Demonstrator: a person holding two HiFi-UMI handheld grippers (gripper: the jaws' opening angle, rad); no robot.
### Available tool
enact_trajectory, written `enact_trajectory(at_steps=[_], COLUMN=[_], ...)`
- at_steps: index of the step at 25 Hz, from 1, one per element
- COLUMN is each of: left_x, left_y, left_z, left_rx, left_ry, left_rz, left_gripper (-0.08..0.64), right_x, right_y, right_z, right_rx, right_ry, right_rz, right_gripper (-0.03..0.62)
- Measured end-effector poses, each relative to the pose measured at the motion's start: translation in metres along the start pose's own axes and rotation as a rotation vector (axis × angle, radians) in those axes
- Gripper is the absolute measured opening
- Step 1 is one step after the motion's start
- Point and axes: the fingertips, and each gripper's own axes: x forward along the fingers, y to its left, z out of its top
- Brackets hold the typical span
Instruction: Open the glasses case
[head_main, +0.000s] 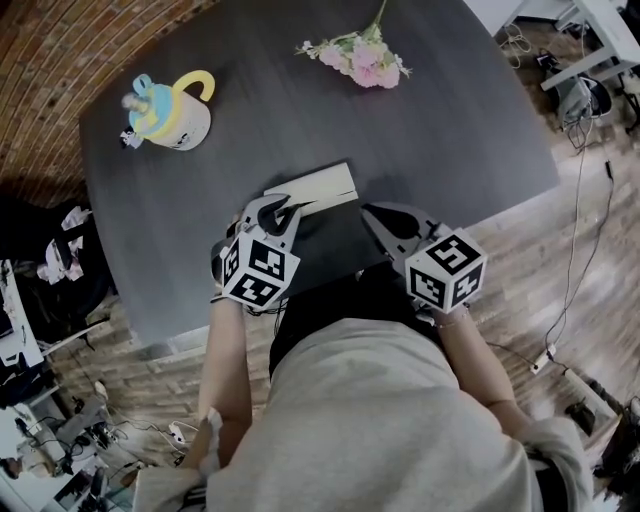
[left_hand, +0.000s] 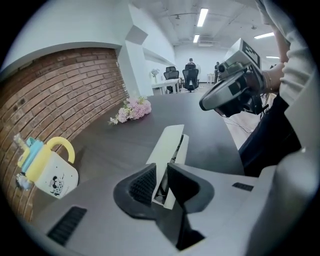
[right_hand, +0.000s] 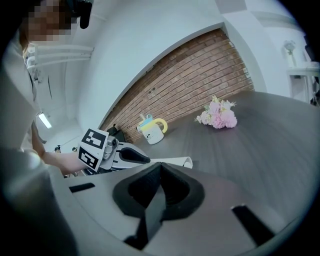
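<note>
Pinching near end of glasses case (left_hand: 168, 144) between its jaws: left hand-held gripper (left_hand: 159, 182) | right hand-held gripper (right_hand: 159, 169): pressed together, empty | risk: clamp may hold it shut, or skid it along counter (left_hand: 215, 131).

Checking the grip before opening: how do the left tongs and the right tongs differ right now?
The left tongs are clamped on the near end of the white glasses case; the right tongs are shut with nothing between them. The left tongs touch the case; the right tongs sit off to its side, apart. Both carry a marker cube.
</note>
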Motion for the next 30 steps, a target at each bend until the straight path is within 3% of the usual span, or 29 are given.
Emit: enact_trajectory(at_steps=[10, 13, 17, 23, 30], left_x=[0.002, 0.006, 0.008, 0.011, 0.02], left_y=[0.036, 0.043, 0.054, 0.076, 0.089], left_z=[0.015, 0.017, 0.016, 0.011, 0.008], left_rx=[-0.126, -0.177, -0.187, -0.391, -0.417], left_ry=[-0.062, -0.056, -0.056, -0.061, -0.058], left_rz=[0.098, 0.09, 0.083, 0.11, 0.162], left_gripper=[0.068, 0.067, 0.058, 0.055, 0.055], right_x=[-0.006, -0.002, 0.004, 0.002, -0.001], right_y=[0.0, -0.002, -0.003, -0.007, -0.015], right_z=[0.005, 0.007, 0.012, 0.013, 0.008], right_rx=[-0.003, -0.011, -0.018, -0.027, -0.009], right_ry=[-0.022, -0.023, -0.025, -0.015, -0.003], right_rz=[-0.019, -0.026, -0.031, -0.036, -0.047], right_gripper=[0.006, 0.006, 0.006, 0.006, 0.006])
